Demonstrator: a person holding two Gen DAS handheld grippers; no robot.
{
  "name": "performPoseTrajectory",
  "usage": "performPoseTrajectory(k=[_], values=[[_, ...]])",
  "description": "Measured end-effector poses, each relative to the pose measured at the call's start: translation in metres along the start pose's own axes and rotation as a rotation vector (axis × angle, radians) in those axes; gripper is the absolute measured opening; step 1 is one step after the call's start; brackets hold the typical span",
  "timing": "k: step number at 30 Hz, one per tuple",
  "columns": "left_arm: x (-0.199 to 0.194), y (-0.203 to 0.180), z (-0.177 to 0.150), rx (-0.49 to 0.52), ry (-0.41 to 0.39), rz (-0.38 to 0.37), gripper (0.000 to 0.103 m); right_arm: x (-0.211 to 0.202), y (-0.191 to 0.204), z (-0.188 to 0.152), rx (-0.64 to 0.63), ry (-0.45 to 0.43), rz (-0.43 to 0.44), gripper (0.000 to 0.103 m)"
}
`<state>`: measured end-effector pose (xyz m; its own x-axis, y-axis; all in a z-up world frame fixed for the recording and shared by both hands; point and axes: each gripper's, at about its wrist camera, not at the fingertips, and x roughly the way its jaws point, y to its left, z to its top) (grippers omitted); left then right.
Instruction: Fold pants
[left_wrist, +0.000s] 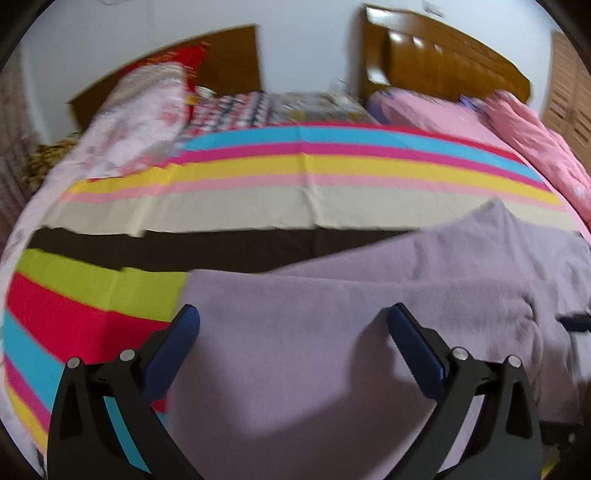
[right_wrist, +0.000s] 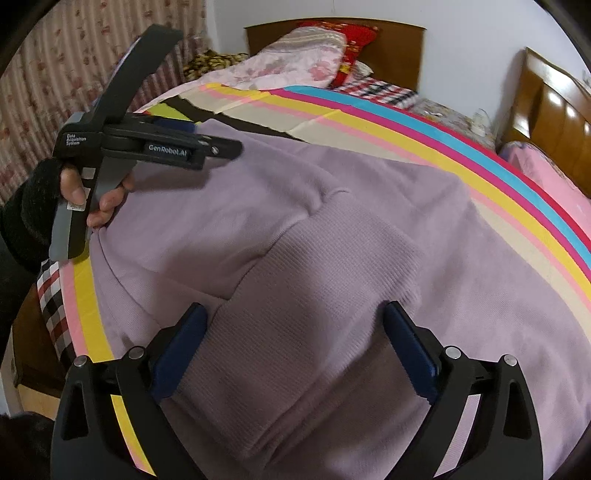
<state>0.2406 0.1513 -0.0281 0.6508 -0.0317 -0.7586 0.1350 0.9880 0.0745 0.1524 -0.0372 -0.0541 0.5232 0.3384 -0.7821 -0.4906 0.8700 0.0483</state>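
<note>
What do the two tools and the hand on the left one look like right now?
Both tools, left and right, are black with dark blue pads and silver pivot pins. The left tool's body carries white "GenRobot.AI" lettering and a grey handle. The hand wears a black knit sleeve.

White lettering "GenRobot.AI" on black side bar of left gripper (right_wrist: 184, 125), behind its fingers toward handle. Small white label "Data Acquisition System" (three stacked lines) on gripper body just rearward of that, above handle. No other readable text in either view.
</note>
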Motion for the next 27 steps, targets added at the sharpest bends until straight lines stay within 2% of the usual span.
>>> performPoseTrajectory(k=[2,4,7,10,12,15,16,20,23,27], values=[[-0.033,0.004,-0.002,-0.072,-0.11,0.11,0.101,-0.025,-0.002,-0.009,0.022,-0.036,-0.036,0.092],[-0.071,-0.005,-0.008,-0.097,-0.203,0.042,0.101,-0.057,-0.009,-0.026,0.025,-0.098,-0.045,0.092],[-0.113,-0.036,-0.026,-0.073,-0.281,-0.082,0.101,-0.091,-0.03,-0.052,0.088,-0.134,-0.079,0.092],[-0.121,-0.086,-0.05,0.031,-0.254,-0.188,0.101,-0.104,-0.048,-0.078,0.16,-0.136,-0.059,0.092],[-0.111,-0.108,-0.061,0.095,-0.203,-0.187,0.101,-0.099,-0.056,-0.091,0.193,-0.114,-0.055,0.092],[-0.083,-0.133,-0.078,0.191,-0.106,-0.11,0.101,-0.078,-0.067,-0.109,0.241,-0.039,-0.057,0.093],[-0.071,-0.135,-0.083,0.202,-0.053,-0.091,0.102,-0.08,-0.067,-0.115,0.236,-0.073,-0.047,0.092],[-0.07,-0.124,-0.084,0.142,-0.021,-0.132,0.102,-0.11,-0.082,-0.131,0.321,-0.146,0.013,0.092],[-0.086,-0.123,-0.083,0.151,-0.074,-0.111,0.101,-0.159,-0.112,-0.164,0.478,-0.292,0.032,0.092],[-0.114,-0.135,-0.072,0.134,-0.155,-0.183,0.101,-0.207,-0.156,-0.223,0.73,-0.41,-0.031,0.093]])
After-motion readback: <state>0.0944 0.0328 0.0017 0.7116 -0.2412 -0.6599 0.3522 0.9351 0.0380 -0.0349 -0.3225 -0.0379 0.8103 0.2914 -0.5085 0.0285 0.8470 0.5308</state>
